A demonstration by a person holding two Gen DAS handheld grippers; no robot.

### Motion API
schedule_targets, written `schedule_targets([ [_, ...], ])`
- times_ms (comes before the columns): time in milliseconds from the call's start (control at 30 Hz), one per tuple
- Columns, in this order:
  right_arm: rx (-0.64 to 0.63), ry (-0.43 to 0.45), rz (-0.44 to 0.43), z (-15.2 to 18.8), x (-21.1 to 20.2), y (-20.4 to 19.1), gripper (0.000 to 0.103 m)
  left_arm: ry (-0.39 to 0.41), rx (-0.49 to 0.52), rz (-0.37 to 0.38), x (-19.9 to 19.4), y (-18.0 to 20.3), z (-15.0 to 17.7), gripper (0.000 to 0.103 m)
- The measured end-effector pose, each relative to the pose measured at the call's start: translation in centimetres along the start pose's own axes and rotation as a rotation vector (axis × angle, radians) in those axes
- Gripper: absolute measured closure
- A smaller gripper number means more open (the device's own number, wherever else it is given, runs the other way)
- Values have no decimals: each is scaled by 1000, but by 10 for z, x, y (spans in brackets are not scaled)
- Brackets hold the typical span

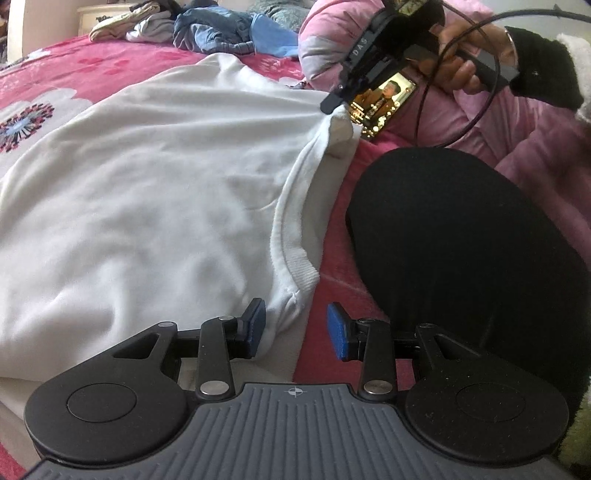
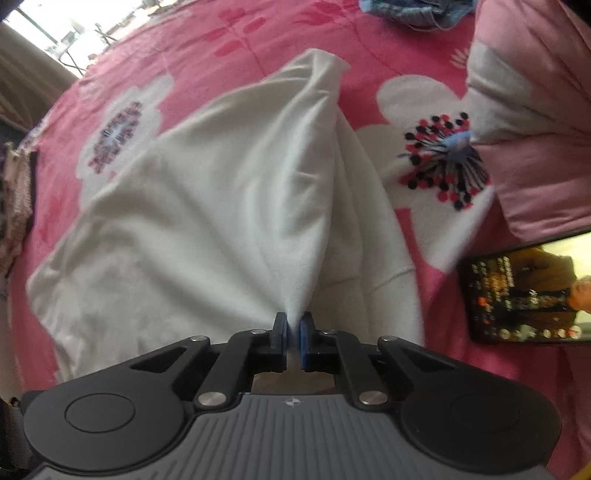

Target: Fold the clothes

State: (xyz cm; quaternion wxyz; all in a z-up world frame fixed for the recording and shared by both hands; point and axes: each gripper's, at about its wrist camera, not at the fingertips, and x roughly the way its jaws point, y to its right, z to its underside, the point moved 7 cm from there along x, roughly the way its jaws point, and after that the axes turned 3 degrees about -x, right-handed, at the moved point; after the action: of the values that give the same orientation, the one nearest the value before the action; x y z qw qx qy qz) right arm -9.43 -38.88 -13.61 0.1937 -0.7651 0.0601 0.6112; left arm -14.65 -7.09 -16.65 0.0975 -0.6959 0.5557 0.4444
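A white garment (image 1: 147, 184) lies spread on the pink flowered bed cover (image 1: 74, 70). My left gripper (image 1: 295, 328) is open low over its near ribbed hem corner (image 1: 295, 280). The cloth edge lies by the left pad, and neither pad presses on it. In the left wrist view my right gripper (image 1: 334, 103) pinches the garment's far corner. In the right wrist view the right gripper (image 2: 293, 328) is shut on a peak of the white garment (image 2: 229, 206), and folds fan away from the pads.
A phone (image 2: 524, 295) with a video playing lies on the bed to the right of the garment. A pile of blue and grey clothes (image 1: 229, 33) sits at the far end. A person's black-clad knee (image 1: 461, 258) and a pink quilt (image 1: 535, 147) are on the right.
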Motion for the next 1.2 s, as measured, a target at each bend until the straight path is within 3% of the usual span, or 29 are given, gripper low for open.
schedule_targets([
  [67, 2, -30, 32, 3, 10, 6, 95, -7, -4, 6, 1, -1, -1, 66],
  [200, -34, -56, 108, 0, 17, 12, 80, -8, -14, 13, -7, -2, 0, 66],
  [267, -91, 1, 143, -8, -3, 8, 78, 1, -44, 30, -18, -6, -2, 66],
  [433, -480, 210, 281, -25, -65, -40, 78, 76, -153, 23, -53, -27, -13, 66],
  [567, -862, 420, 436, -28, -93, -104, 78, 148, -242, -49, -73, -51, -22, 64],
  [633, -921, 556, 365, -33, -107, -139, 78, 168, -292, -80, -78, -62, -22, 64],
  [700, -907, 652, 235, -36, -116, -172, 76, 186, -342, -118, -85, -73, -21, 64],
  [800, -891, 695, 50, -30, -113, -214, 65, 235, -411, -170, -98, -88, -17, 64],
  [1000, -841, 542, -210, -9, -57, -283, 62, 352, -561, -237, -130, -131, -8, 64],
  [1200, -636, 342, -358, 4, 12, -309, 63, 384, -648, -299, -131, -177, -1, 64],
])
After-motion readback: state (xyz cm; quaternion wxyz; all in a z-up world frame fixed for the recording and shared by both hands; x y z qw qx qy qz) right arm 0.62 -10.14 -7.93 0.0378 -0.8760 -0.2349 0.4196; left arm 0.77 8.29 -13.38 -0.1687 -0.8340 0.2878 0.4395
